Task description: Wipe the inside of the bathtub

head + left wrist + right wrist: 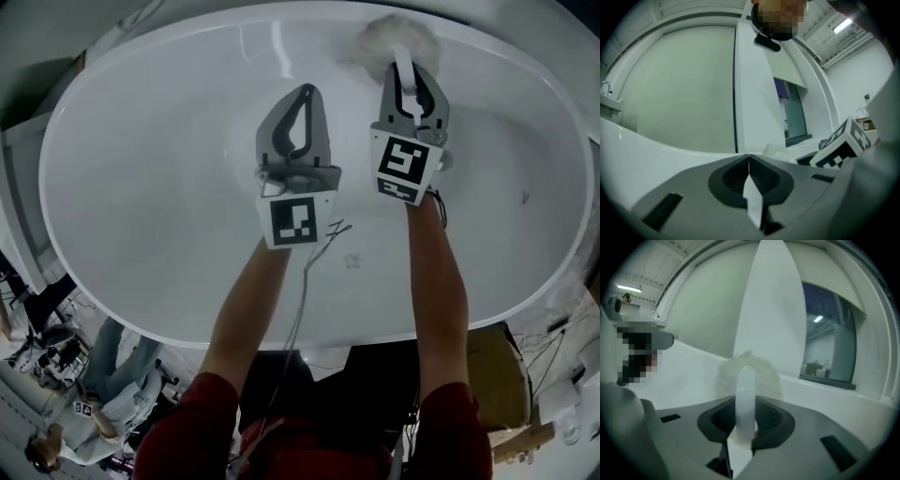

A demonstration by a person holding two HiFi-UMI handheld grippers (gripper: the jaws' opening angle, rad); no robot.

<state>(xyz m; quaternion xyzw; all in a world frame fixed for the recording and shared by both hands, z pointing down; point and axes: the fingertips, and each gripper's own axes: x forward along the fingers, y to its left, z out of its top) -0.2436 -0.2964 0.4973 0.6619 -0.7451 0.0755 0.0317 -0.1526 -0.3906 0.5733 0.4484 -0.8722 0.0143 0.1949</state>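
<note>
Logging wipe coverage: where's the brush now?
Head view, upper right: the fluffy brush is held in the right gripper, at the far wall of the bathtub.

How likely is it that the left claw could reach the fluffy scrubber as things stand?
Probably yes: the left claw hangs inside the bathtub beside the right claw, which holds the fluffy scrubber; only bare tub lies between. Its jaws are shut, so it must open first.

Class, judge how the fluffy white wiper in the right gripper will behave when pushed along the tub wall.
Its fluffy head looks soft and fuzzy-edged, so it will probably squash and spread against the bathtub wall. The white handle keeps a smooth arc in the right gripper, so it is likely stiff.
</note>
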